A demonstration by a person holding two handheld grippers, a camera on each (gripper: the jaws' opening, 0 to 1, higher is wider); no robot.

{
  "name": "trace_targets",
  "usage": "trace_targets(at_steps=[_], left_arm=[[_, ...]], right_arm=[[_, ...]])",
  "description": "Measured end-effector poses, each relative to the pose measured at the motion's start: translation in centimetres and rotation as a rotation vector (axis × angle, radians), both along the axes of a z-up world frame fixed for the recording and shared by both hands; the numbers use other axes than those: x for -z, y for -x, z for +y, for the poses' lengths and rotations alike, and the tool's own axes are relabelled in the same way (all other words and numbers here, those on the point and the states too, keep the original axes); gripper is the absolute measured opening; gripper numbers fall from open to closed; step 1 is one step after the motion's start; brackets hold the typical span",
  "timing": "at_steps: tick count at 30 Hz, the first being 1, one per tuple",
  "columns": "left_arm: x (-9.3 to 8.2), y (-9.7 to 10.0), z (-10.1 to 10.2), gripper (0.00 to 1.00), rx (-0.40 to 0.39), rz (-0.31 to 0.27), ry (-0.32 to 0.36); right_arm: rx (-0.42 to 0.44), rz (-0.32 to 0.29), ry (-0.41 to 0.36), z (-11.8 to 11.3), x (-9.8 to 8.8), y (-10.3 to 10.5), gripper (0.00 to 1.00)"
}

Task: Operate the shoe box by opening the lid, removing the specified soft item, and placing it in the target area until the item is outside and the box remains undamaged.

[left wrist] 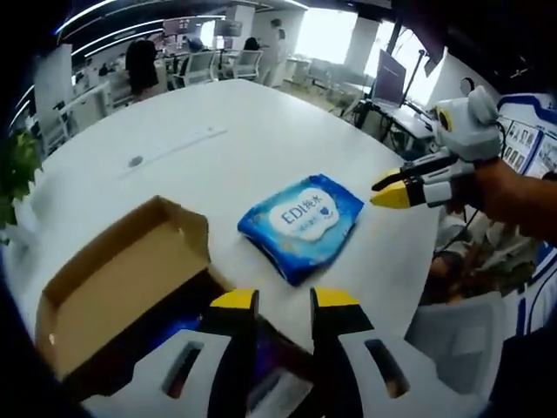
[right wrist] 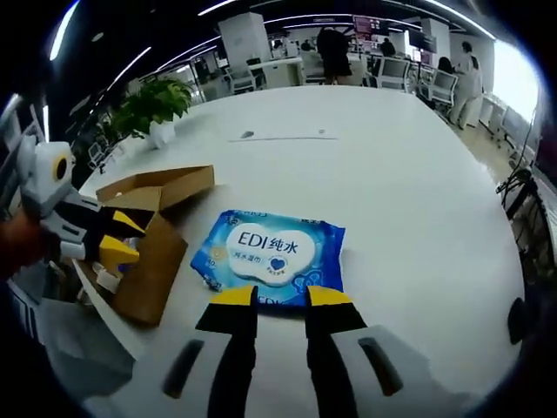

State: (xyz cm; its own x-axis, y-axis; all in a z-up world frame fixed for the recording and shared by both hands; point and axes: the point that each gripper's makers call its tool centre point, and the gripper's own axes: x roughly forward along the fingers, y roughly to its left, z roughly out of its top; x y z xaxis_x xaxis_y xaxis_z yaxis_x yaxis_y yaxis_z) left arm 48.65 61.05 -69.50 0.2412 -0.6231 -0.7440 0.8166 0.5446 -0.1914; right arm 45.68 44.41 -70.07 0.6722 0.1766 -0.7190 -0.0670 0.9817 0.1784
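One wipes pack [right wrist: 271,258] flat on worktop [right wrist: 418,200], beside one open box [right wrist: 155,252]. Two tongs: left [left wrist: 285,300] and right [right wrist: 280,297], both parted, gripping nothing.

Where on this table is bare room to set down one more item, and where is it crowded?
Free: the broad white table beyond the blue wipes pack, up to the thin groove line, and the stretch to the pack's right. Crowded: the near-left corner, where the open cardboard box sits beside the pack with the left tongs at it. The potted plant takes the far-left edge.
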Motion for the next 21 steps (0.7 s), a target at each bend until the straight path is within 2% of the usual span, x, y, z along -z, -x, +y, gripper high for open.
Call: trace_targets(at_steps=[17,21], left_arm=[[-0.8,1.2,7.8,0.22,-0.083,-0.011,-0.019],[-0.3,1.2,9.3,0.21,-0.107,-0.008,-0.026]], right_arm=[[-0.046,-0.027,0.011,5.3,-1.7,0.6,0.18],[-0.061,-0.022,0.013,6.3,-1.5,0.8,0.17]])
